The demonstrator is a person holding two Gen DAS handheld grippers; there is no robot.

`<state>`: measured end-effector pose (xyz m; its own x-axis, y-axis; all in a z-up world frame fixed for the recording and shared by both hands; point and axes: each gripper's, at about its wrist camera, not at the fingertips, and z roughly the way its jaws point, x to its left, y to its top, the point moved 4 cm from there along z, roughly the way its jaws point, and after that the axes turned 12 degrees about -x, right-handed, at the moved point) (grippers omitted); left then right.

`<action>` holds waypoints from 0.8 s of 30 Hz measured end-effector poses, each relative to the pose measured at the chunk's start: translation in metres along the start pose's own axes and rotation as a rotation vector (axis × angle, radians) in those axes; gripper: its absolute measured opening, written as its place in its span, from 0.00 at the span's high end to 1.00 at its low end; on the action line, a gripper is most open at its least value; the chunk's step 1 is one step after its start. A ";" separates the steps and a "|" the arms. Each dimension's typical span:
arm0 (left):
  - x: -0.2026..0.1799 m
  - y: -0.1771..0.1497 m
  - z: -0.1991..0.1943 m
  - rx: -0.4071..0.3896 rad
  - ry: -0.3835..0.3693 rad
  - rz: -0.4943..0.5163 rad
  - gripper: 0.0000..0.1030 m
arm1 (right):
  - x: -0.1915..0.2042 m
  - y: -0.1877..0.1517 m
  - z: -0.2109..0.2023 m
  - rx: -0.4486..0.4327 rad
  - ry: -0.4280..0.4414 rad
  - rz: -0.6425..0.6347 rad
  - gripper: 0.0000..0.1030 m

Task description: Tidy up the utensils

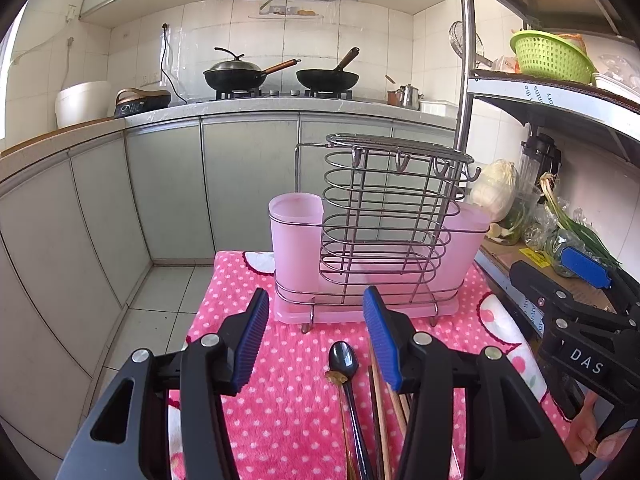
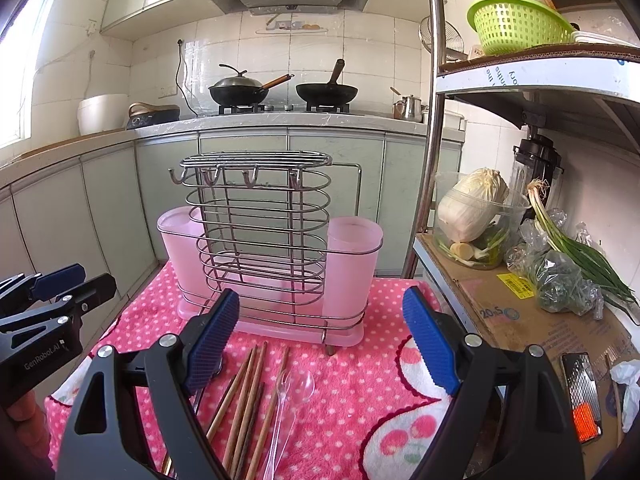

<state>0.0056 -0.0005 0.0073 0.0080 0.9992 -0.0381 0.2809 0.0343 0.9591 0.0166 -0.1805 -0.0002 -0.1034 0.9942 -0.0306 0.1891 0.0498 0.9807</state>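
Observation:
A wire utensil rack [image 1: 384, 220] with two pink plastic cups [image 1: 296, 240] stands on a pink dotted towel [image 1: 288, 400]; it also shows in the right wrist view [image 2: 260, 240]. A dark metal spoon [image 1: 345, 360] and wooden chopsticks [image 1: 380, 412] lie on the towel in front of it. The right wrist view shows several chopsticks [image 2: 248, 392] and a clear plastic spoon [image 2: 294, 392]. My left gripper [image 1: 318, 340] is open above the towel, over the dark spoon. My right gripper [image 2: 320, 344] is open above the chopsticks and clear spoon. Both are empty.
A metal shelf [image 2: 520, 80] stands to the right with a cabbage [image 2: 468, 208], green onions [image 2: 580, 256], a cardboard sheet [image 2: 520, 320] and a green basket [image 2: 516, 24]. Grey cabinets [image 1: 160, 192] and a stove with pans [image 1: 280, 76] lie behind. Floor [image 1: 160, 312] drops off left of the towel.

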 end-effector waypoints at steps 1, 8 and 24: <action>0.000 -0.001 0.000 0.002 -0.002 -0.002 0.52 | 0.000 0.000 0.000 0.002 0.003 0.005 0.18; 0.001 -0.006 0.009 0.027 0.000 -0.003 0.52 | 0.000 -0.008 0.002 0.009 -0.003 0.012 0.18; 0.029 -0.039 0.054 0.290 -0.074 -0.079 0.51 | -0.019 -0.059 0.049 0.325 0.034 0.091 0.18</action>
<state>0.0473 0.0261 -0.0460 0.0424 0.9892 -0.1403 0.5454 0.0948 0.8328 0.0549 -0.1977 -0.0671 -0.1032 0.9924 0.0664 0.5002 -0.0059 0.8659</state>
